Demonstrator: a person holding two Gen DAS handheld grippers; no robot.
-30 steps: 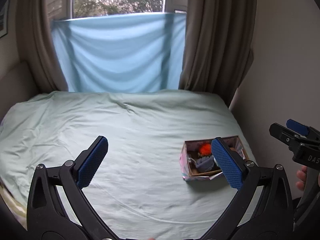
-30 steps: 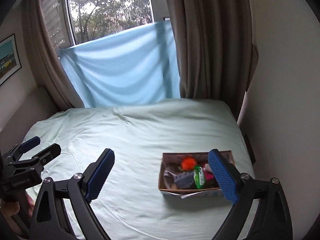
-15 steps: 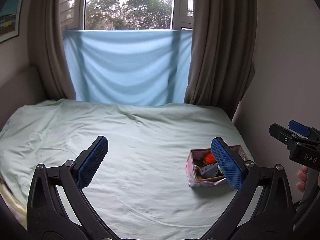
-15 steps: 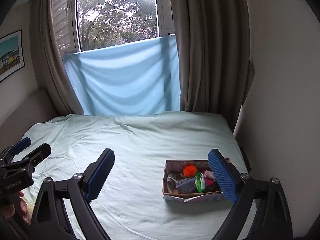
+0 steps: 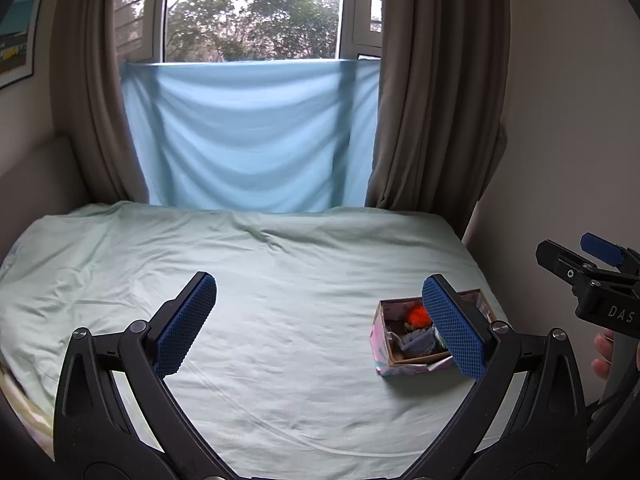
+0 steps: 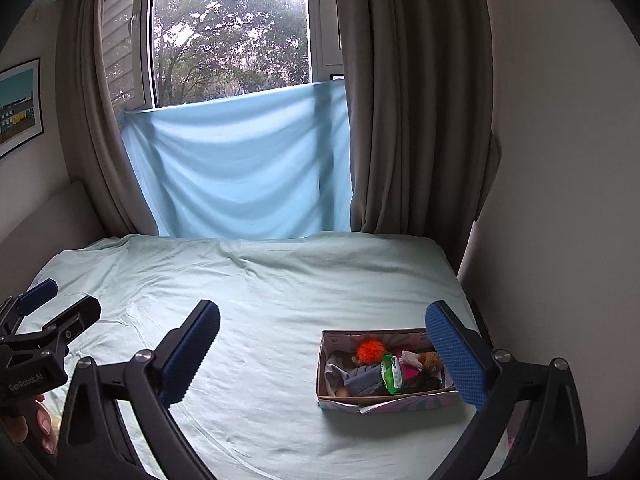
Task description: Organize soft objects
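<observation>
Two grippers hover over a bed [image 5: 280,280] covered with a pale green sheet, both pointing towards a window at the far end.

The left gripper [image 5: 320,324] has its blue-padded fingers spread wide, with nothing between them but bare sheet. The right gripper [image 6: 332,356] is also spread wide and its jaws are opening, again with nothing pinched between them. In the left wrist view, the right gripper appears at the right edge, with fingertips of the person's hand [image 5: 602,354] curled around its handle. In the right wrist view, the left gripper [image 6: 44,312] shows at the left edge, held by a hand [image 6: 36,424] seen only in part.

The task's box [image 6: 384,402] sits on the sheet near the bed's right side, close to the wall. It is a shallow open carton with a pastel patterned outside. Inside lie several soft things packed together: an orange fuzzy ball [image 6: 370,351] at the back, a grey cloth [image 6: 366,380] in front, a green packet [image 6: 391,374] beside it, something pink [image 6: 410,372], and a small brown plush [image 6: 430,362] at the right. The right gripper's right finger overlaps the box's right end in the picture, but does not touch it.

Behind the bed, a light blue cloth [image 5: 252,132] hangs across the lower window between brown curtains [image 5: 432,100]. Trees show through the glass. A framed picture [image 6: 18,108] hangs on the left wall.
</observation>
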